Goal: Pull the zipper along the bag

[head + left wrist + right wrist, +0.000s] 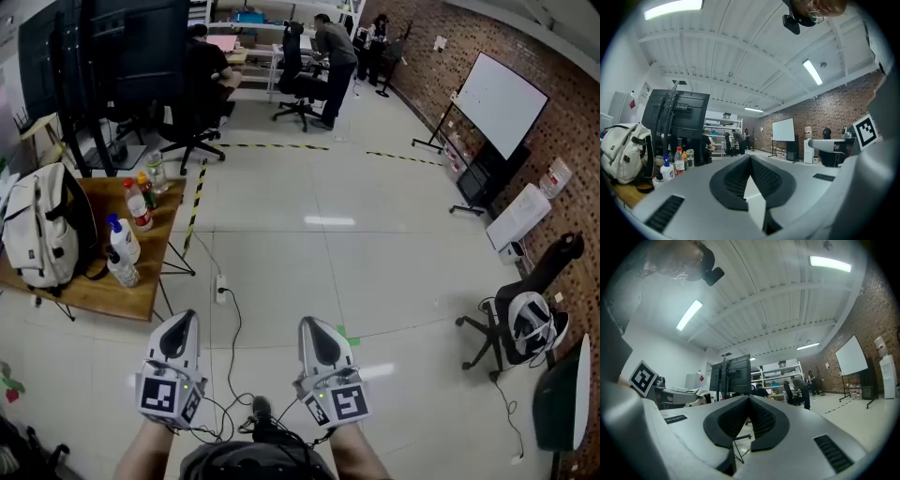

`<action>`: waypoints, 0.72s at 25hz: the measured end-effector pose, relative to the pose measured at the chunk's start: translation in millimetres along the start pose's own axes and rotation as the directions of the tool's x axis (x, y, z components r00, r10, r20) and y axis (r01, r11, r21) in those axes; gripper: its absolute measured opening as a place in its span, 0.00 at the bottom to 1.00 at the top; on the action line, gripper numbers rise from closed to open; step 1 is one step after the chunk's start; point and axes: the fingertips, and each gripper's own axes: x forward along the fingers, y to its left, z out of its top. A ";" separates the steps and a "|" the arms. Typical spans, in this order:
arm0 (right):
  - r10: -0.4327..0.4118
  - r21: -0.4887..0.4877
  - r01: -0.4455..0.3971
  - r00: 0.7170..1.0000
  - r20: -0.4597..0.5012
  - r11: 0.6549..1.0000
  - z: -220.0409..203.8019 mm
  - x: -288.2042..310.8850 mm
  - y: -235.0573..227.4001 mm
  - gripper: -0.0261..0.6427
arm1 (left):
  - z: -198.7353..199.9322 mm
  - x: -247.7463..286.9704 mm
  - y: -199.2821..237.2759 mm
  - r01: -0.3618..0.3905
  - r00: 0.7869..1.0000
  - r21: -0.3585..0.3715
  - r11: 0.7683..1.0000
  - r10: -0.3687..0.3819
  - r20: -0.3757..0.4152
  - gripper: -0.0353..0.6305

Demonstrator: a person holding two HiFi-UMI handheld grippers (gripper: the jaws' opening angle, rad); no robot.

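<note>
Hovering side by side above the floor (328,253), the left gripper (177,333) and right gripper (319,336) each have jaws pressed together on nothing, seemingly a ready pose since the bag (39,225) is out of reach. The bag, a white backpack with dark straps, stands upright on the wooden table (112,298) well off to the left, beside bottles (131,225); its zipper is too small to make out.

- Your left gripper (181,323) points forward, held low in front of you, jaws pressed together.
- Your right gripper (315,328) sits near it, pointing the same way, jaws together too.
- Your left forearm (141,452) and right forearm (361,456) run side by side.
</note>
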 end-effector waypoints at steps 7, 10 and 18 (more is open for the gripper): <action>0.015 0.000 -0.015 1.000 -0.001 1.000 -3.3 60.3 -70.2 0.06 | 14.0 73.9 7.4 -0.029 1.000 0.001 1.000 0.029 -0.003 0.10; 0.010 0.003 -0.010 1.000 0.003 1.000 -6.3 82.5 -96.3 0.06 | 20.5 83.2 9.5 -0.047 0.999 0.019 0.999 0.047 0.007 0.10; 0.035 -0.026 -0.035 0.999 0.009 0.999 -22.4 123.3 -83.3 0.06 | 14.6 88.9 60.0 -0.151 0.988 -0.032 0.988 0.151 0.015 0.10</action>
